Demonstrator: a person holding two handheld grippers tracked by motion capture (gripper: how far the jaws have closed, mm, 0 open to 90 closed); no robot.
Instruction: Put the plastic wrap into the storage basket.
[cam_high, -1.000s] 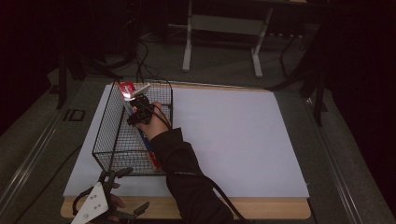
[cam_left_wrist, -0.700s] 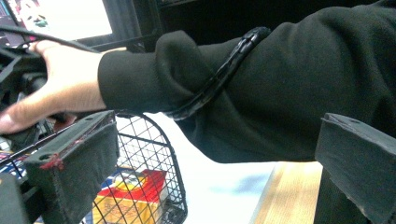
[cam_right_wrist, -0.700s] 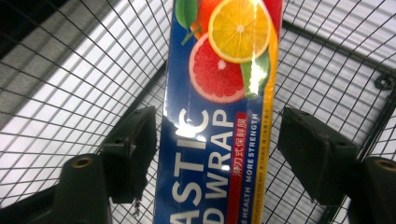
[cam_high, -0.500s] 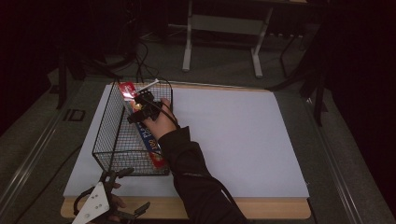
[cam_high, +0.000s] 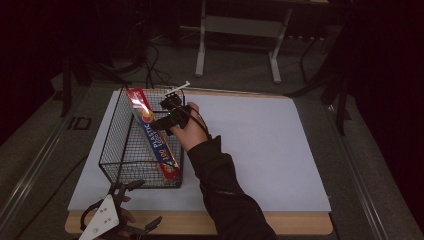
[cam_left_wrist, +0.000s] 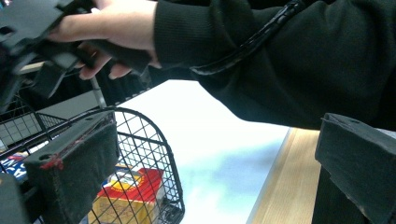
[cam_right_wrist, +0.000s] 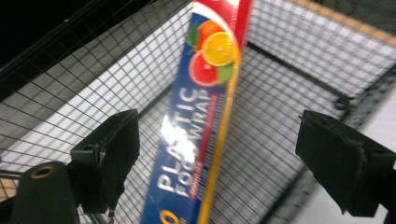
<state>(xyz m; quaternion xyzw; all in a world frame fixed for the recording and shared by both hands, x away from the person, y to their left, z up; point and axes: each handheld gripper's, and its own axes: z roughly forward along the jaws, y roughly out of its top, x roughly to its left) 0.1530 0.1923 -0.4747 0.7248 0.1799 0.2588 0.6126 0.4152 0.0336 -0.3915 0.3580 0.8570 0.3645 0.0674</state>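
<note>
A: Plastic wrap box (cam_right_wrist: 196, 135) already in the wire basket (cam_high: 120, 150), leaning slantwise below and between the right gripper (cam_right_wrist: 219, 154) jaws?
B: Yes. Just been opening, wide now, nothing pressed. Left gripper (cam_left_wrist: 196, 186) wide too, beside the basket's near corner. Left: pulling clear
</note>
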